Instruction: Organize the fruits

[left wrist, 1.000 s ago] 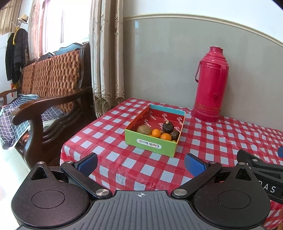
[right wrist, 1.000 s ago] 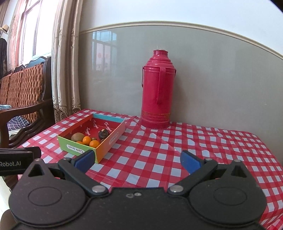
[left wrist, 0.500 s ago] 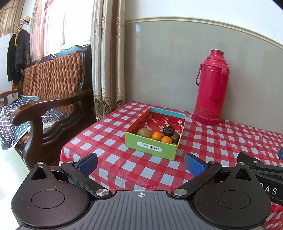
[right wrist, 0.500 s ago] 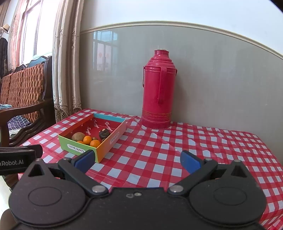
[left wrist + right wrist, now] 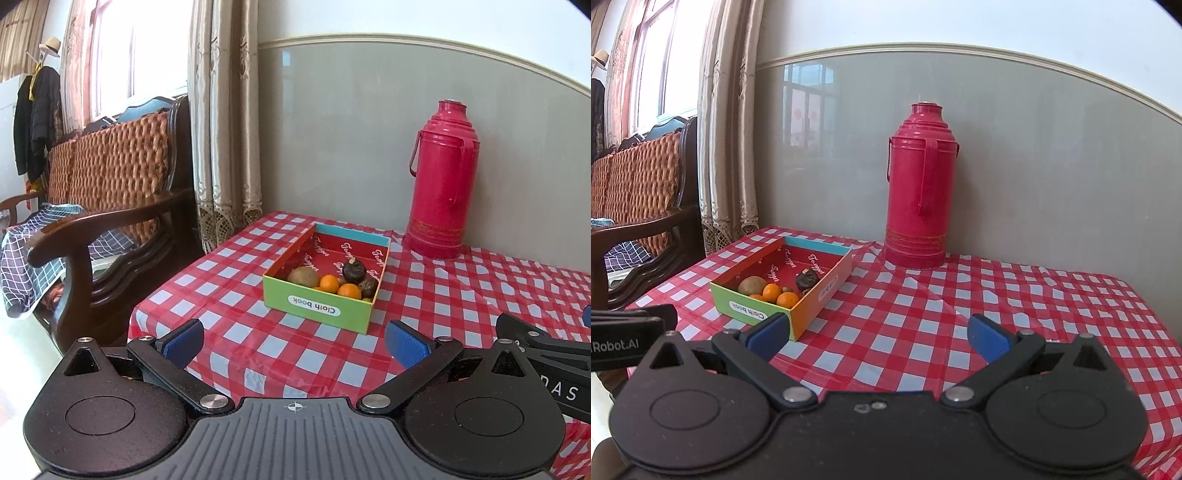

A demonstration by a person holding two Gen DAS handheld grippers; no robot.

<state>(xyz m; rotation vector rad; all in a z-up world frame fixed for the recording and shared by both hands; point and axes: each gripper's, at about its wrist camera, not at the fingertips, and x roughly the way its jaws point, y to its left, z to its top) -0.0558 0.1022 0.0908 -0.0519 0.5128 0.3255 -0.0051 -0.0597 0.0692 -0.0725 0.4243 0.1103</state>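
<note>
A green and orange cardboard box (image 5: 317,305) marked "Cloth book" sits on the red checked tablecloth; it also shows in the right wrist view (image 5: 827,290). Inside lie a brown kiwi (image 5: 303,277), small oranges (image 5: 328,283), and dark round fruits (image 5: 354,271). The kiwi (image 5: 752,285), oranges (image 5: 772,291) and a dark fruit (image 5: 806,280) show in the right wrist view too. My left gripper (image 5: 293,338) is open and empty, short of the box. My right gripper (image 5: 877,334) is open and empty, to the right of the box.
A tall red thermos (image 5: 439,181) stands by the wall behind the box, also in the right wrist view (image 5: 918,184). A wooden armchair (image 5: 92,229) with checked cloth stands left of the table (image 5: 229,258). Curtains (image 5: 221,122) hang at the corner.
Both grippers have drawn back a little from the table and risen slightly; the box looks smaller and farther. Both stay open and empty.
</note>
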